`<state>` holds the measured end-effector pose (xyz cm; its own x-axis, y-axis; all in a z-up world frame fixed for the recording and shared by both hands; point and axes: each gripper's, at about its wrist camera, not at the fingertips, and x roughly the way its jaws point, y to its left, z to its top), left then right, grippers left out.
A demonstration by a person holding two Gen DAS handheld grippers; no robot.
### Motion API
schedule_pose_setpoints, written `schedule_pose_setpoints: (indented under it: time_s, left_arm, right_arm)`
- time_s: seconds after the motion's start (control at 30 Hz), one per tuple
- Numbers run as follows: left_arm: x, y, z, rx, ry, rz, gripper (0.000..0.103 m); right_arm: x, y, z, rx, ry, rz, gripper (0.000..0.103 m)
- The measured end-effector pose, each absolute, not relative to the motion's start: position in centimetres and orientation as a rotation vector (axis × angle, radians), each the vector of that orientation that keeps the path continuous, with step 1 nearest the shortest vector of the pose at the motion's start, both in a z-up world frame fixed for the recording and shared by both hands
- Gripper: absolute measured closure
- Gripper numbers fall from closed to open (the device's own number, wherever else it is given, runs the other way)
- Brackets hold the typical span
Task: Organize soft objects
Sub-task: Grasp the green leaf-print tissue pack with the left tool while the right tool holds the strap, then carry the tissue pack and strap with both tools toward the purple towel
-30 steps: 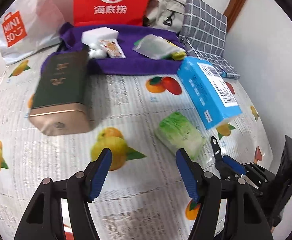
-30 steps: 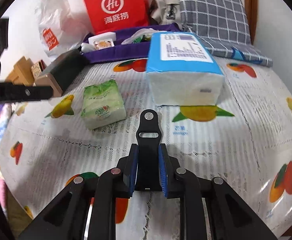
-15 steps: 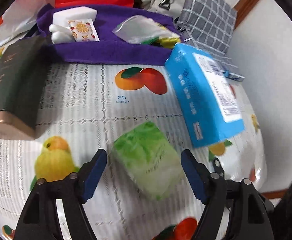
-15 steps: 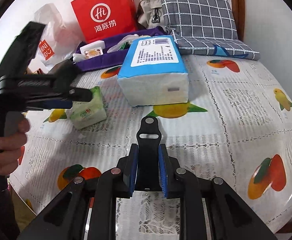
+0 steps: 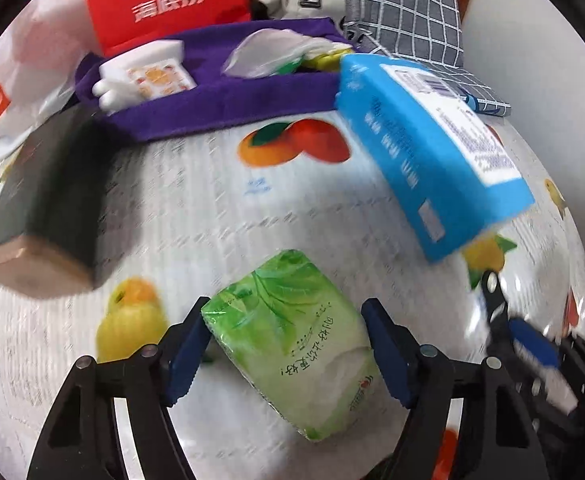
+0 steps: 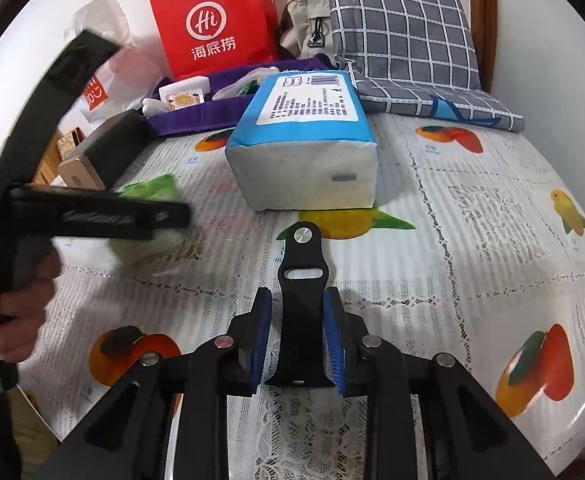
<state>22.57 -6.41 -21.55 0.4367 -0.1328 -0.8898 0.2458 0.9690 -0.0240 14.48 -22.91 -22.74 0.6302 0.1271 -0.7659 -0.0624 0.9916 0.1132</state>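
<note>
Between the blue pads of the left gripper [image 5: 282, 350], in the left wrist view, the green tissue pack [image 5: 292, 340] is lying on the fruit-print tablecloth [image 5: 196, 208]; the jaws are standing wide, having just narrowed a little, pads apart from it. Beyond the pack, the blue tissue box [image 5: 432, 152] is resting.

From the right wrist view, the right gripper [image 6: 297, 344] is keeping its jaws narrow, just loosening, around a black strap [image 6: 302, 304]; the pack [image 6: 152, 190] is sitting left of it.

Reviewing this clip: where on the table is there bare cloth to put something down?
Free: the near right stretch of tablecloth, in front of the checked cushion and right of the blue tissue pack. Crowded: the far left, with purple tray, dark box, green tissue pack and left gripper.
</note>
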Motion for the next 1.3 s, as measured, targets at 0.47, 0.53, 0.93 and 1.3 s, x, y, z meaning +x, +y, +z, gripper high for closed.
schedule_pose_setpoints:
  time_s: [0.47,0.53,0.93,1.3]
  left_arm:
    - [17.8,2.3,-21.6,0.125,1.096,-0.146,0.029]
    - [17.3,2.9,-21.6,0.118,1.094,-0.144,0.029]
    - [17.3,4.8,-20.4,0.024,1.074,-0.156,0.033]
    - [17.0,6.4,-17.1,-0.033,1.006,-0.165,0.033]
  right_arm:
    - [14.0,-23.5,-22.9,0.123,0.872,0.115,0.081]
    - [13.8,-23.4,-22.9,0.124,0.871,0.111,0.081]
    - [13.3,-23.3,-21.4,0.16,0.895,0.12,0.083]
    - [13.3,-22.0,-16.5,0.137,0.82,0.168,0.083]
